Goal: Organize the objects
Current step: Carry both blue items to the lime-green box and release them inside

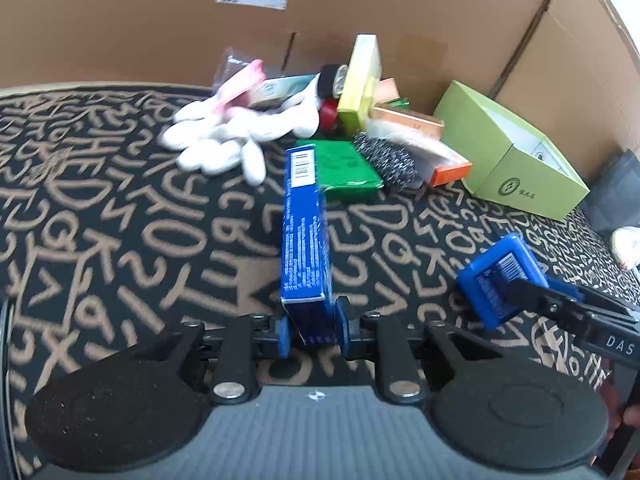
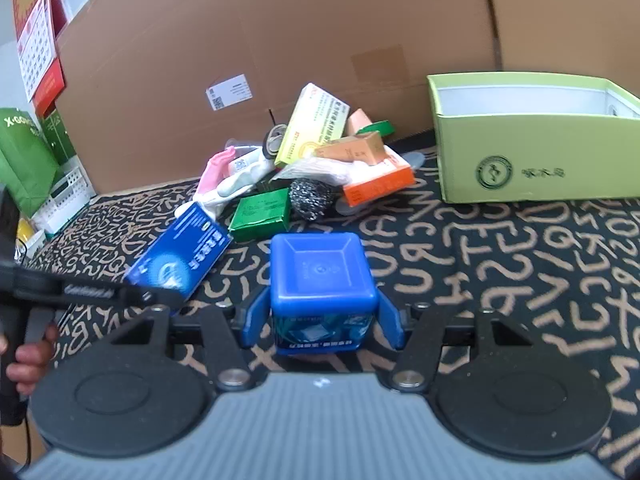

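Observation:
My left gripper (image 1: 314,332) is shut on the near end of a long blue carton (image 1: 306,232), which sticks out ahead of the fingers and off the mat. In the right wrist view that blue carton (image 2: 180,256) hangs tilted at the left, with a hand below it. My right gripper (image 2: 323,322) is shut on a blue square tub (image 2: 322,280), its pads against both sides. In the left wrist view the same tub (image 1: 500,276) shows at the right. An open light-green box (image 2: 520,160) stands to the right of the pile.
A pile lies on the lettered mat (image 2: 520,260) against the cardboard wall (image 1: 400,8): white gloves (image 1: 224,136), a small green box (image 1: 344,168), a steel scourer (image 1: 384,160), a yellow box (image 1: 360,80) and an orange box (image 1: 450,172). Green bags and a white basket stand far left.

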The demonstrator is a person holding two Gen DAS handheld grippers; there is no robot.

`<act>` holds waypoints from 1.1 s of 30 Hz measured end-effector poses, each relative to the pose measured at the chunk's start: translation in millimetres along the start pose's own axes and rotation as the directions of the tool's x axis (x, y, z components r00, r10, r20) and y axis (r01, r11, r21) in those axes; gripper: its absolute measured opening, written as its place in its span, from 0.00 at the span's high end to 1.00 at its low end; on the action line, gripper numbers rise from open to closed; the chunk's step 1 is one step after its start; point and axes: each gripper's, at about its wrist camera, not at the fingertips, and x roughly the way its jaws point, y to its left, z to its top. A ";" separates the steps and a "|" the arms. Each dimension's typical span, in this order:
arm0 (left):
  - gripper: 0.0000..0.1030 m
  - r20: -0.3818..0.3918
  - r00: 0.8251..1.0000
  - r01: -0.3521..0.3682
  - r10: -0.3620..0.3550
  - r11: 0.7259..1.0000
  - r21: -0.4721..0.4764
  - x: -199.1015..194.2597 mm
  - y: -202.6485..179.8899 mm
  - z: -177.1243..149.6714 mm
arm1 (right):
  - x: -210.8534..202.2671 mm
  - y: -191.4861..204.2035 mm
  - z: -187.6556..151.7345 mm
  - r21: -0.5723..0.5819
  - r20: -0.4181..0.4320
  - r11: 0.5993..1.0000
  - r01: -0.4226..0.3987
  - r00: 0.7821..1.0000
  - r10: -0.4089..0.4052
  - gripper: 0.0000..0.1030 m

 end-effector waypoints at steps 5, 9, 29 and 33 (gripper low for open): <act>0.38 0.055 0.995 -0.081 0.079 0.996 0.040 13.6 -10.3 15.3 | -0.1 11.7 -3.9 -0.064 0.005 0.997 0.032 0.999 -0.032 0.45; 0.75 0.053 0.995 -0.089 0.086 0.994 0.066 25.9 -11.6 21.7 | 7.8 20.5 -5.5 -0.097 -0.004 0.994 0.040 0.999 -0.041 0.45; 0.83 0.220 0.975 0.013 -0.043 0.991 0.134 -19.9 -50.1 49.7 | 0.3 9.8 41.5 -0.199 0.081 0.976 0.088 0.994 -0.073 0.47; 0.83 0.259 0.961 0.053 -0.101 0.981 0.187 -22.8 -74.2 73.2 | -22.4 -8.7 68.1 -0.216 0.156 0.964 0.157 0.980 -0.125 0.47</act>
